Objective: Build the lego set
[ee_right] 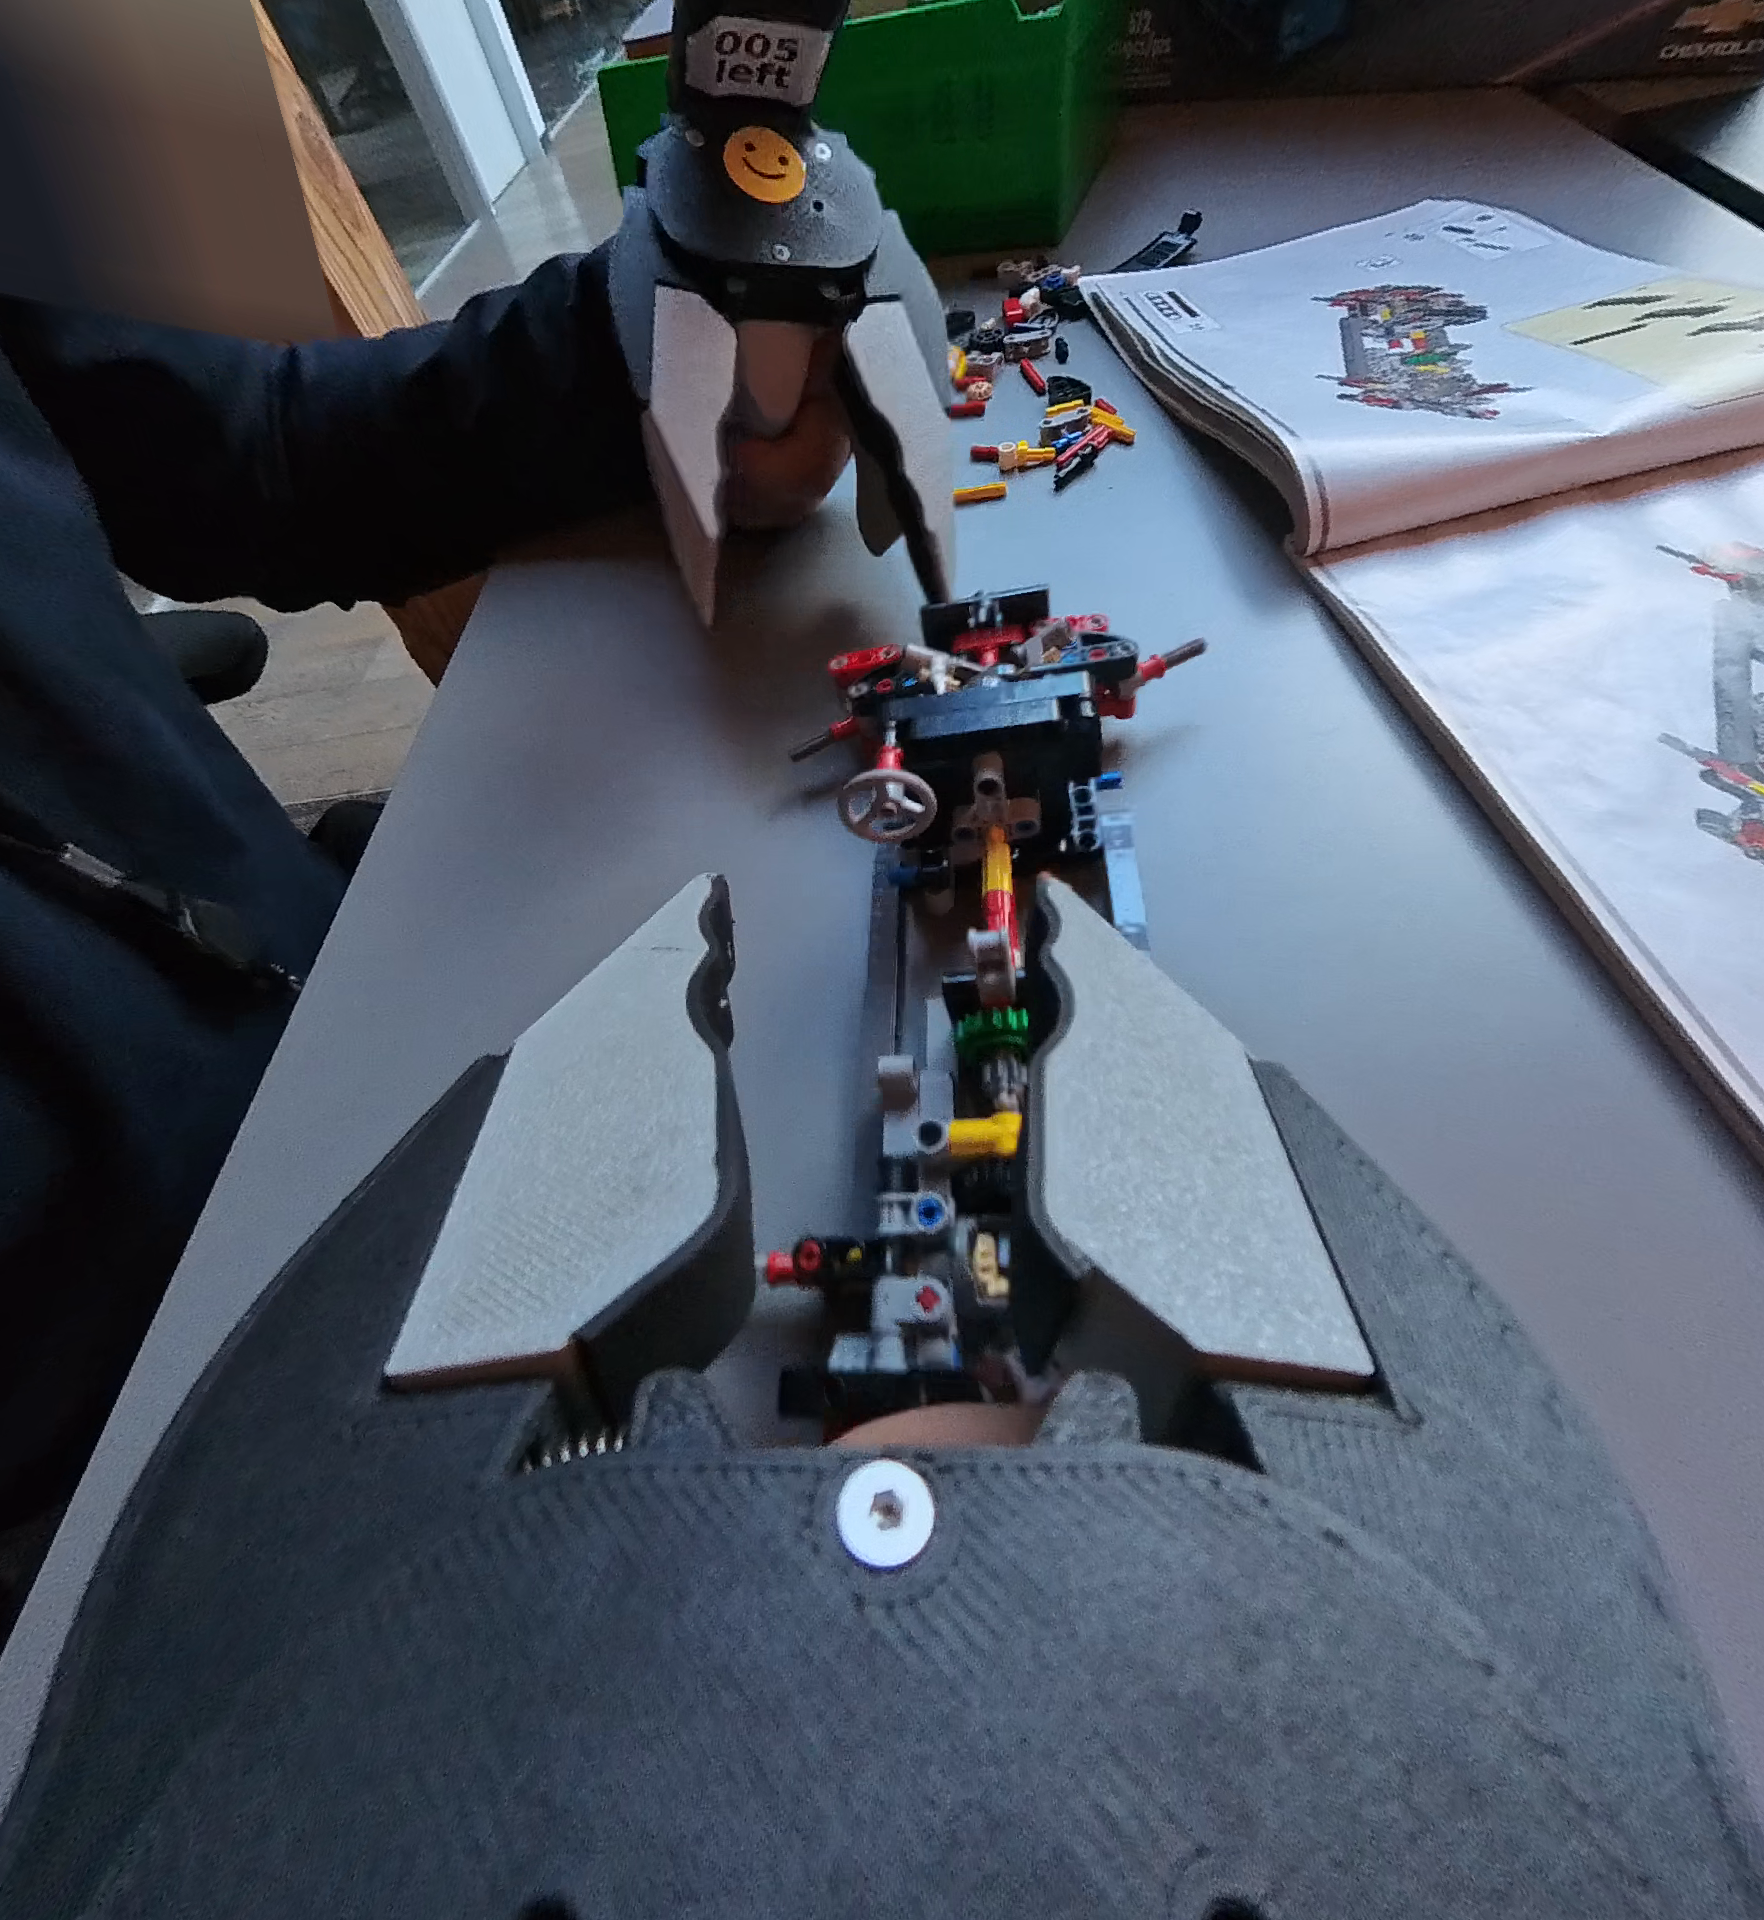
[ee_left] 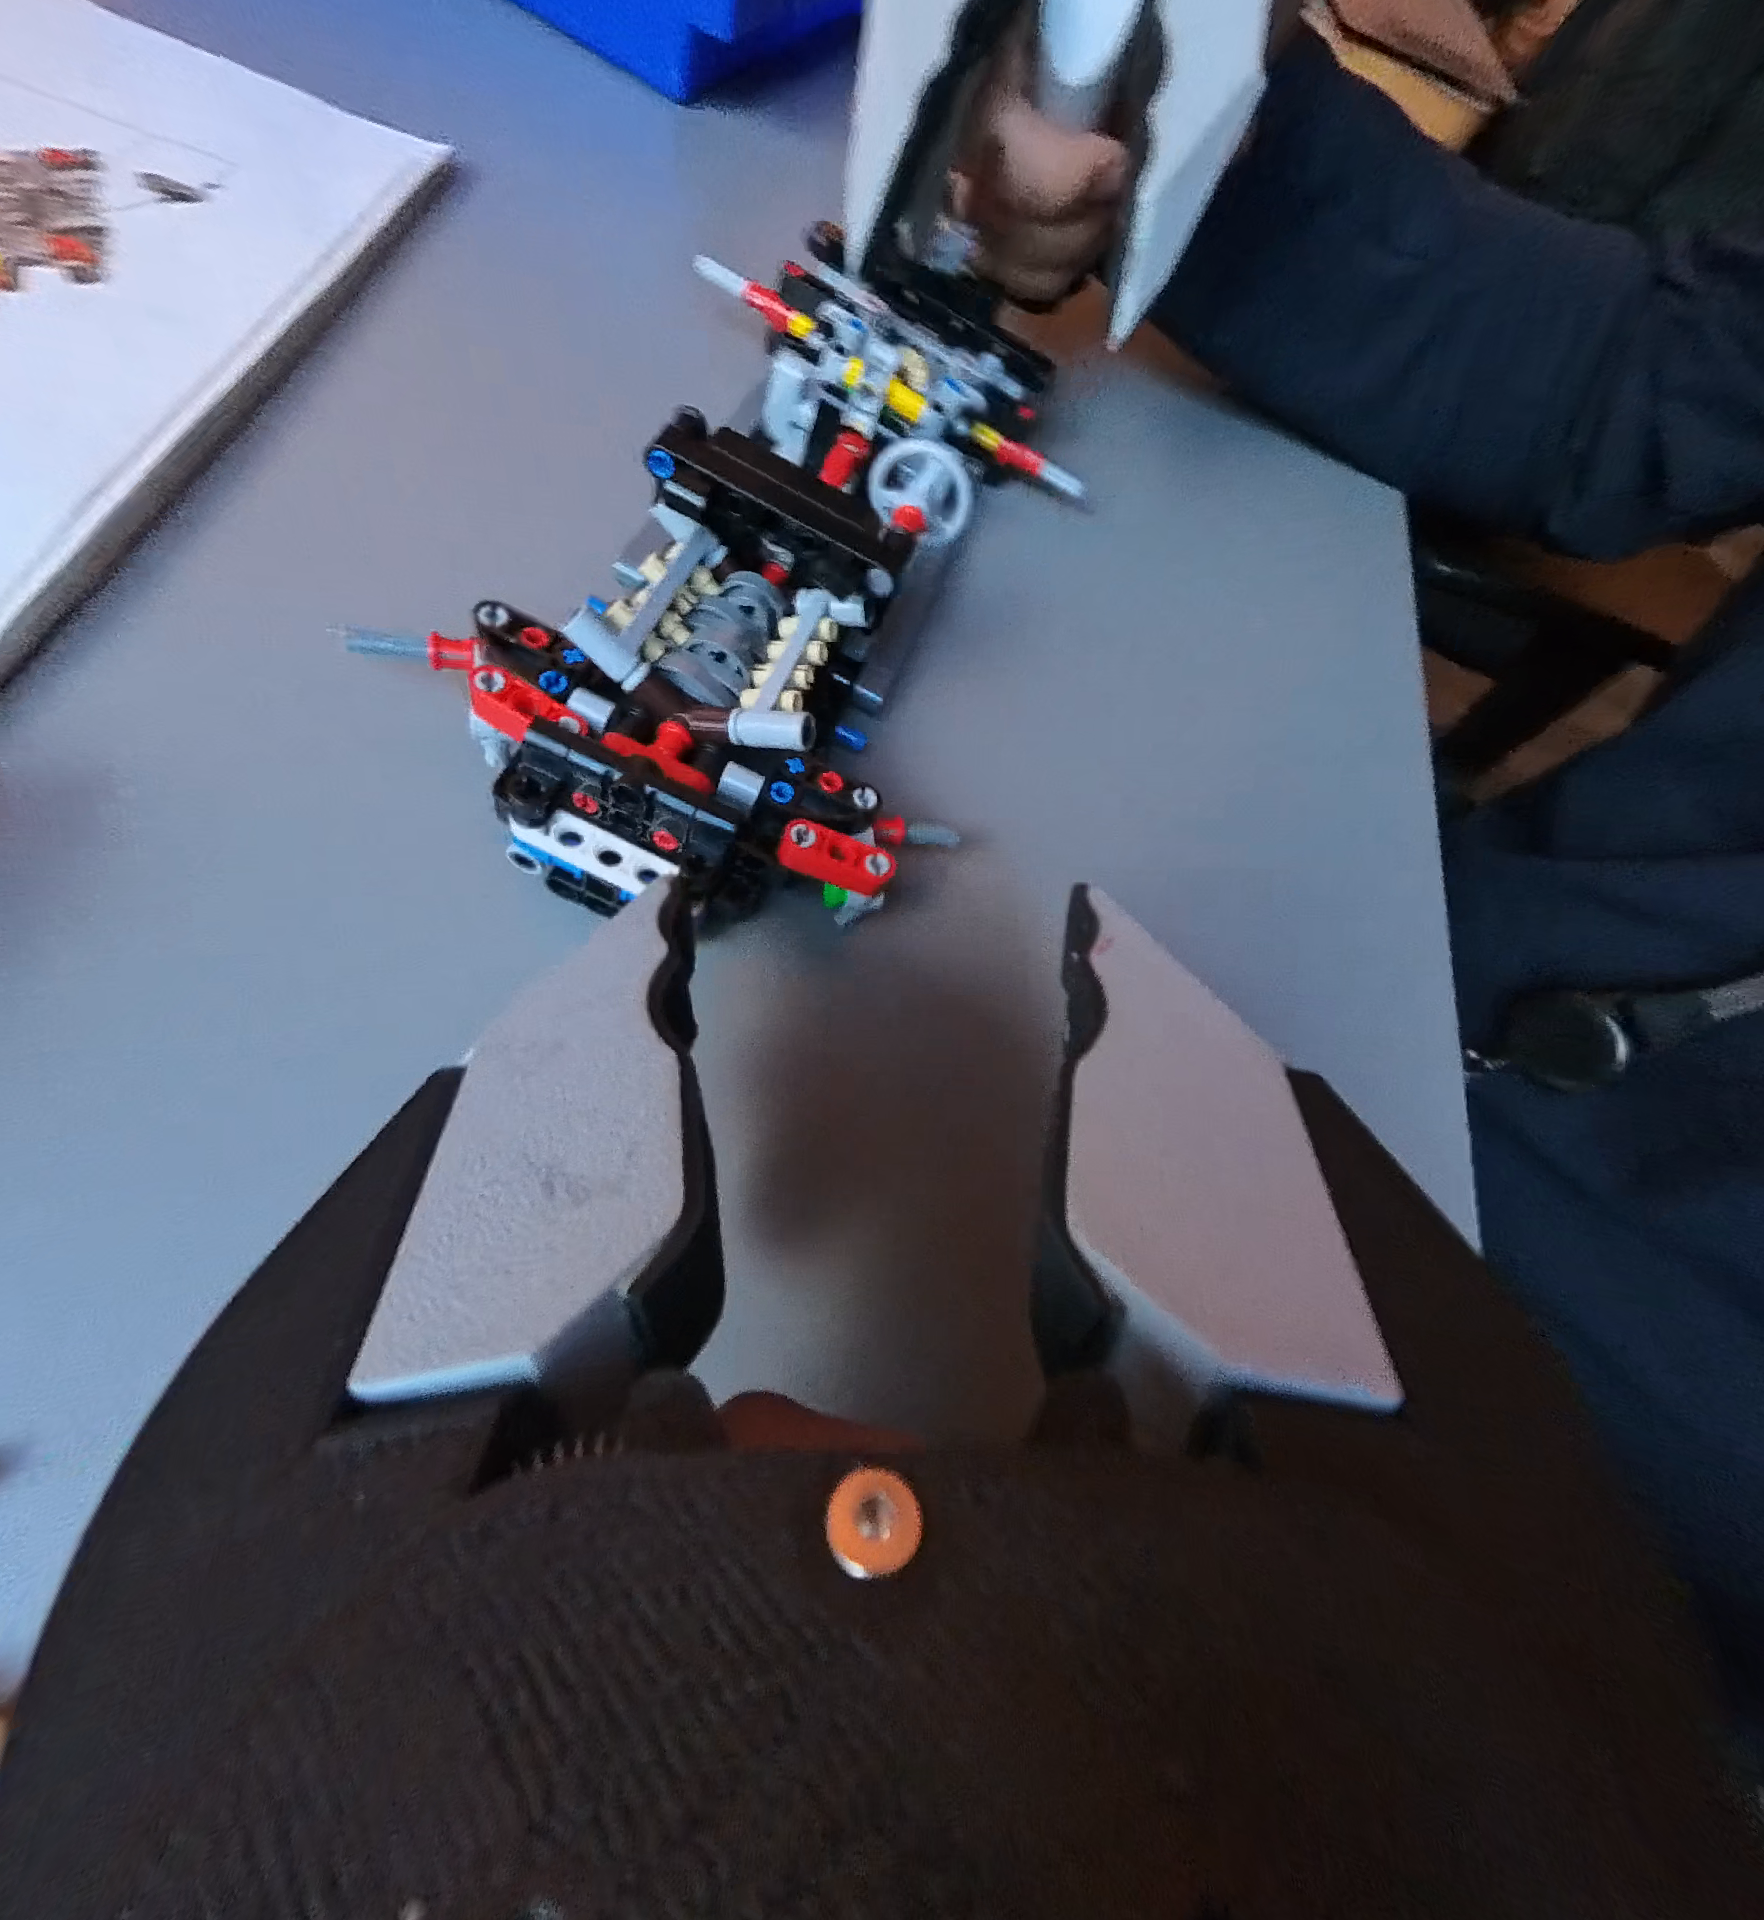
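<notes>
Grey table (ee_right: 1377, 935): brick chassis (ee_right: 971, 748), manuals (ee_right: 1480, 364), loose pcs (ee_right: 1044, 416).

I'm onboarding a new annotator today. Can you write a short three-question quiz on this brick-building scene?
1. True or false: the left gripper has its jaws closed on the brick chassis.
2. What lies open on the table, to the far side of the chassis in the right wrist view?
A. a laptop
B. an instruction booklet
C. a towel
3. What colour is the bin behind the left gripper in the right wrist view?

Key:
1. False; its jaws are apart, with bare table between.
2. B
3. Green
</notes>
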Demonstrator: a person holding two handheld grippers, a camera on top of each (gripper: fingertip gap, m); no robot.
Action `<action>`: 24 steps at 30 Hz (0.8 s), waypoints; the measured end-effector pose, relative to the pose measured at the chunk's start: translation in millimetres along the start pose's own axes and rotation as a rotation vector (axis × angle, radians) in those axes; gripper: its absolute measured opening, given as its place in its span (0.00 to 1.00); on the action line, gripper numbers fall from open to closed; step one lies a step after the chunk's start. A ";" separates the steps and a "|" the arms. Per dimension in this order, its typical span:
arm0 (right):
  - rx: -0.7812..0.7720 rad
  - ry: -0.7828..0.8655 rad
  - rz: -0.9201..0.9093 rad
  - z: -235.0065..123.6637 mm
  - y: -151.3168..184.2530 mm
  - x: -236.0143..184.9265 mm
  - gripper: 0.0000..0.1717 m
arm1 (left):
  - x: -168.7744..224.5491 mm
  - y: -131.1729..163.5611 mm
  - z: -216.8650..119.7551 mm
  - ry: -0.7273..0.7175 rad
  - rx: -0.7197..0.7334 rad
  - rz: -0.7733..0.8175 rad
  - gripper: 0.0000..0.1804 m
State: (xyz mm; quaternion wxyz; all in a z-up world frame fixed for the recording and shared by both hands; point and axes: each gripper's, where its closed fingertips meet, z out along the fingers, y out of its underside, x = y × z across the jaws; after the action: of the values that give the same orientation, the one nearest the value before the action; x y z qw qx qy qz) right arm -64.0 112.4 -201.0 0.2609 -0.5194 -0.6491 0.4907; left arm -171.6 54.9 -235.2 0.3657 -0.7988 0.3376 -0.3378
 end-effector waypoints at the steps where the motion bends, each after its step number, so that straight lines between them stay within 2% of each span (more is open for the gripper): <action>1: 0.002 -0.001 0.001 -0.2 -0.4 -0.1 0.31 | 4.2 1.9 1.6 0.013 -0.015 0.025 0.37; 7: 0.001 0.052 -0.028 -10.0 -2.2 6.9 0.31 | -4.2 2.1 -2.0 -0.011 -0.011 0.008 0.34; 11: 0.074 0.096 -0.023 -23.3 -11.4 17.1 0.31 | -13.8 4.3 -6.0 -0.070 -0.018 0.022 0.33; 16: 0.175 0.179 -0.057 -38.5 -31.7 23.8 0.31 | -14.6 6.5 -4.0 -0.075 -0.036 0.025 0.33; 17: 0.172 0.188 -0.084 -38.0 -35.0 20.6 0.30 | -13.6 7.4 -3.0 -0.067 -0.043 0.020 0.33; 20: 0.149 0.141 -0.169 -24.2 -47.0 -3.7 0.17 | -9.3 13.2 2.3 -0.027 -0.087 -0.014 0.35; 24: 0.021 -0.009 -0.210 14.9 -47.2 -53.5 0.21 | -6.1 18.2 7.7 0.002 -0.130 -0.031 0.34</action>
State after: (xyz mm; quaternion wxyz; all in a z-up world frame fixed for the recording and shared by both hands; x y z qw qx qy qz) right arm -79.0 58.2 -154.6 0.3134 -0.4437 -0.6958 0.4699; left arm -174.2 53.3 -255.8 0.3075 -0.8256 0.3469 -0.3217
